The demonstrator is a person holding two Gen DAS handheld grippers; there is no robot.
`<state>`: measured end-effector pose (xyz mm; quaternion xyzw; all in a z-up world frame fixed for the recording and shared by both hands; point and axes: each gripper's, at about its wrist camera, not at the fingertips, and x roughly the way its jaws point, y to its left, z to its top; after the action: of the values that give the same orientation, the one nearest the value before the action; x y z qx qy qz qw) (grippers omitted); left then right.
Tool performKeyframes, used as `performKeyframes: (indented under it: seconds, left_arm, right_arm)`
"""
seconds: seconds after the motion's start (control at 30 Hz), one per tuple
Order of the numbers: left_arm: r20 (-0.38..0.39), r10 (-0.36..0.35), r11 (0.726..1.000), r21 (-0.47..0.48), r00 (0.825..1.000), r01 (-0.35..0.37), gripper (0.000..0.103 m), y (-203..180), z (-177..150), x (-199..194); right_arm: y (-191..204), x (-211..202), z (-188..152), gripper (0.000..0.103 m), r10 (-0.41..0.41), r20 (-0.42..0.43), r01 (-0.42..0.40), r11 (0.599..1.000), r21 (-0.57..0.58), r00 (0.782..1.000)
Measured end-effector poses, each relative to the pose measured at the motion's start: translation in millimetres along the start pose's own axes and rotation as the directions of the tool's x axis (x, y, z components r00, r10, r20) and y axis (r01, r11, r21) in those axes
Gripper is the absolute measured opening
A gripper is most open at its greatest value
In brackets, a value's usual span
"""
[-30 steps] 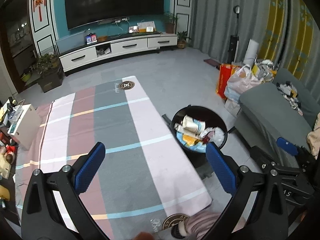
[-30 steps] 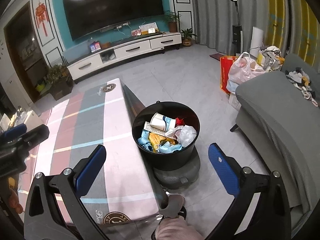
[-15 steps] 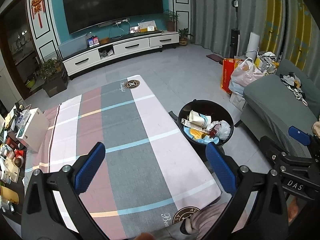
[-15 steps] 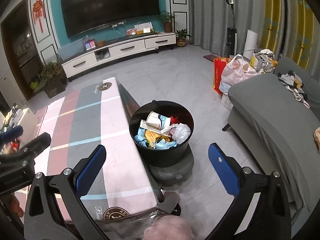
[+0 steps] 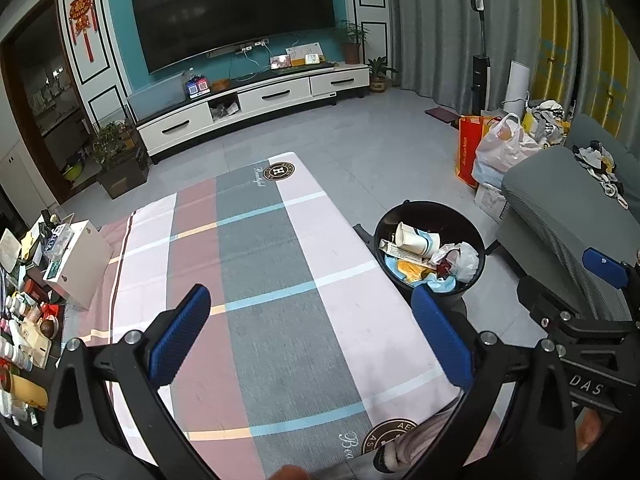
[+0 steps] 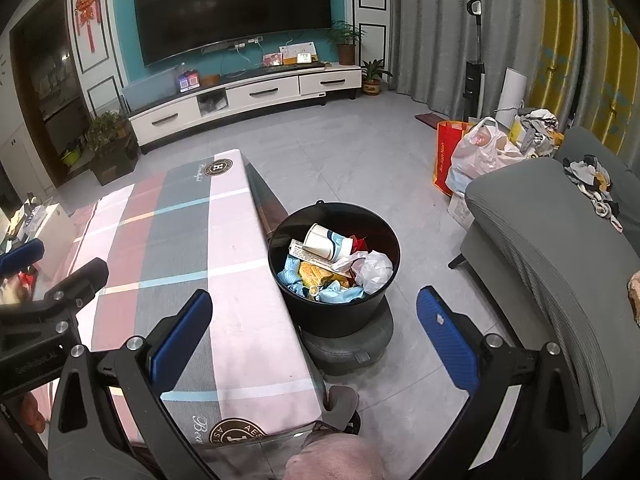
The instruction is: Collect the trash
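Bin [image 6: 334,308] — between right hand-held gripper [image 6: 312,332] fingers.

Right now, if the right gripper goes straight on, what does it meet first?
Probably the black trash bucket or its trash. The open right gripper points there, with nothing between the fingers; depth is unclear.

I see a tablecloth [image 5: 256,264] with pink, grey and rose stripes, crossed by thin blue, white and yellow lines. The bin [image 6: 334,312] is black. My grippers have blue pads [image 6: 182,336] on black frames. The sofa [image 6: 536,248] is grey.
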<state>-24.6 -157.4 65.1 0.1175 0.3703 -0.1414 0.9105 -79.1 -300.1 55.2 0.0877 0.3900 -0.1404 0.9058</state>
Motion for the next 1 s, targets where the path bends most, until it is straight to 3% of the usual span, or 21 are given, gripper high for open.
performKeyframes:
  seconds: [1.0]
  left_arm:
    - [-0.013, -0.006, 1.0, 0.007, 1.0, 0.006, 0.1, -2.6, 5.0, 3.3]
  right_arm:
    - [-2.9, 3.0, -1.9, 0.1, 0.0, -0.009, 0.0, 1.0, 0.009, 1.0]
